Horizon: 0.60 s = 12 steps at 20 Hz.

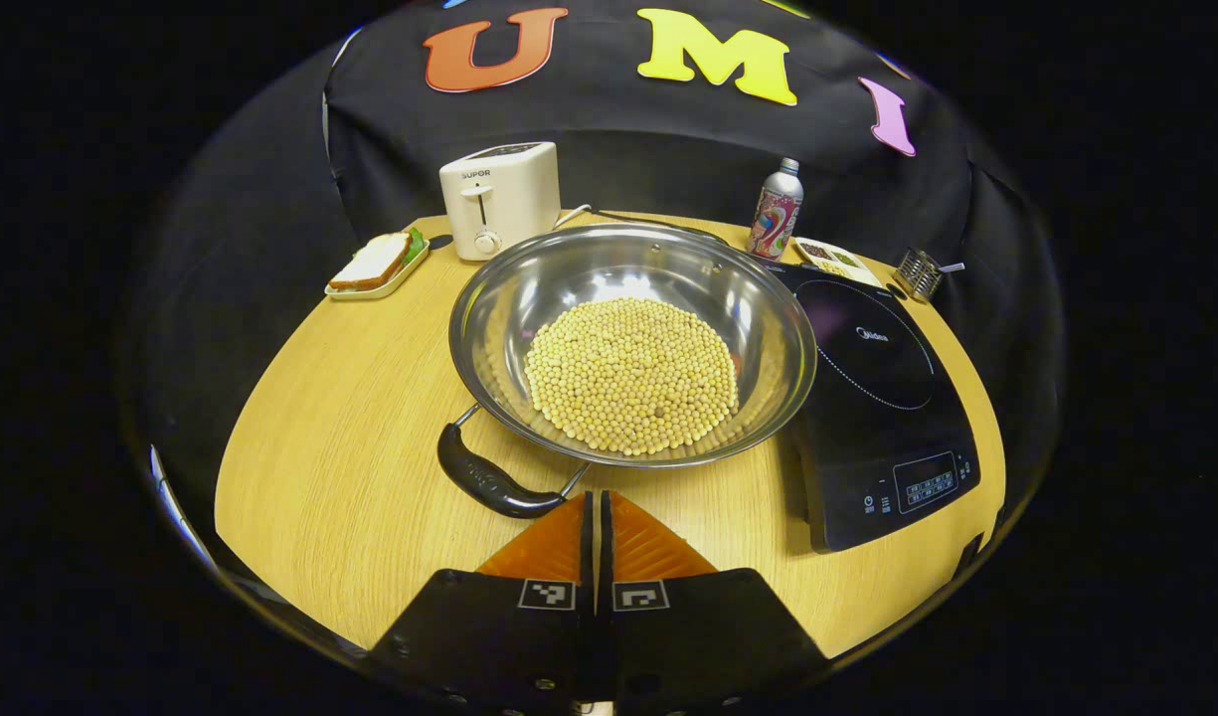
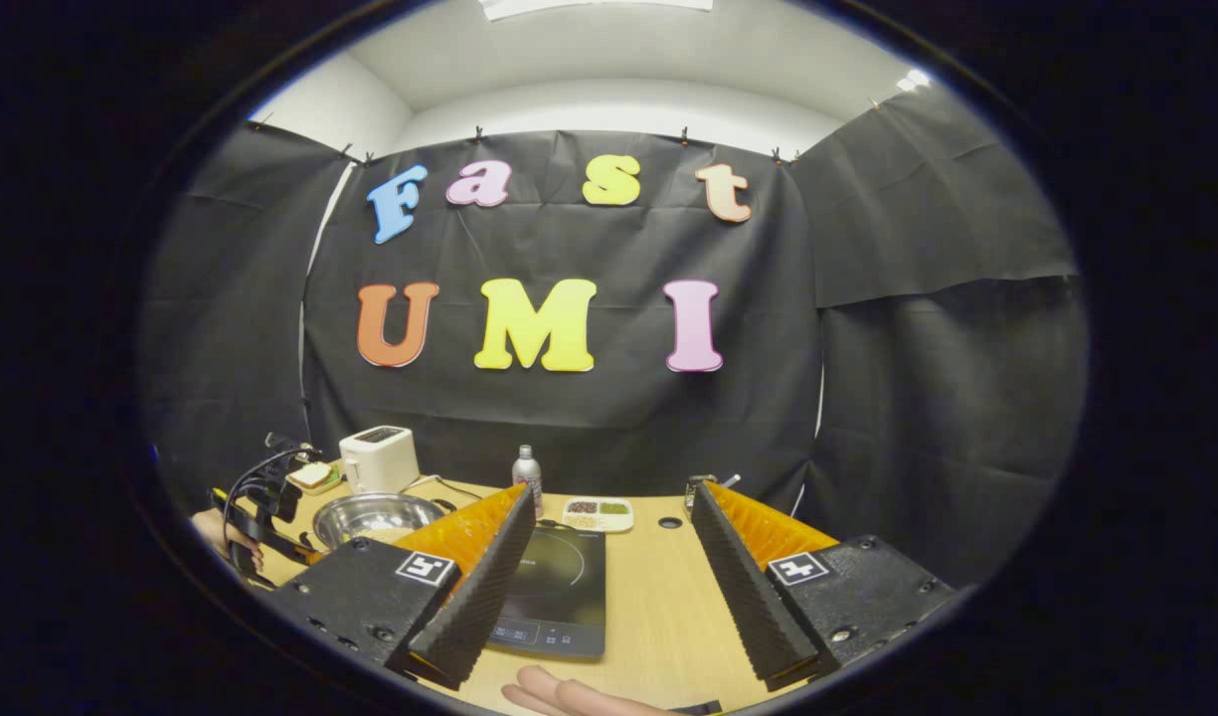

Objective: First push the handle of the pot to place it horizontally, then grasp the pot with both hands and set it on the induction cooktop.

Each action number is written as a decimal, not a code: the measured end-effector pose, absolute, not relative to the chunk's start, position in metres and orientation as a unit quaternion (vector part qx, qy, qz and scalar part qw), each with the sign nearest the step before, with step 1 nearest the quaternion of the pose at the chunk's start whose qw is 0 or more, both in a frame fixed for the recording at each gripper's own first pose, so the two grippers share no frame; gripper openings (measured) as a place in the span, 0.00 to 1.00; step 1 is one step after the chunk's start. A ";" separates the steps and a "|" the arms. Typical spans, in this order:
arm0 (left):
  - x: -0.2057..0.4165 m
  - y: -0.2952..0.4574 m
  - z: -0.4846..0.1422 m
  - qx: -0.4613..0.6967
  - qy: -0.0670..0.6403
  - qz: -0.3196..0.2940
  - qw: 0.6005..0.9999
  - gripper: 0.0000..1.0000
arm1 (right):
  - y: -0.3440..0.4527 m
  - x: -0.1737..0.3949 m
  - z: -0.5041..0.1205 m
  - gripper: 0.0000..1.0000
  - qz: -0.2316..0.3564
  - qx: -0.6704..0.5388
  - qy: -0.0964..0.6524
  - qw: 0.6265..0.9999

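Note:
A wide steel pot point(image 1: 632, 343) holding a heap of pale beans point(image 1: 632, 375) sits on the wooden table point(image 1: 340, 438). Its black handle point(image 1: 489, 479) points toward me at the lower left of the rim. My left gripper point(image 1: 597, 497) is shut, empty, with its fingertips just right of the handle's end. The black induction cooktop point(image 1: 882, 398) lies right of the pot. In the right gripper view, my right gripper point(image 2: 609, 502) stands open above the cooktop point(image 2: 559, 582), with the pot point(image 2: 375, 517) far to its left. The left gripper point(image 2: 261, 517) and its hand are beside the pot.
At the back stand a white toaster point(image 1: 499, 199), a plate with a sandwich point(image 1: 378, 264), a metal bottle point(image 1: 776, 211), a small dish of food point(image 1: 832, 261) and a small metal rack point(image 1: 919, 273). Fingers of a hand point(image 2: 569, 694) rest at the table's near edge.

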<state>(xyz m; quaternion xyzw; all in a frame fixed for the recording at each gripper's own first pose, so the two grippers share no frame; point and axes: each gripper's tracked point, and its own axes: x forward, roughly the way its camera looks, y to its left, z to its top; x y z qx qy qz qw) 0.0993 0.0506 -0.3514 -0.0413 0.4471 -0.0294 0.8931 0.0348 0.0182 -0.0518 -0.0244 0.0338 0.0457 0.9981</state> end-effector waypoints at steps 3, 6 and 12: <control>0.103 0.056 -0.356 -0.051 0.451 -0.027 0.891 0.00 | 0.022 0.041 -0.048 0.98 0.044 -0.022 0.027 0.998; 0.104 0.065 -0.367 -0.062 0.464 -0.025 0.883 0.10 | 0.029 0.047 -0.044 0.99 0.051 -0.024 0.024 0.998; 0.115 0.093 -0.376 -0.087 0.478 -0.015 0.874 0.11 | 0.032 0.063 -0.034 0.98 0.047 -0.038 0.012 0.998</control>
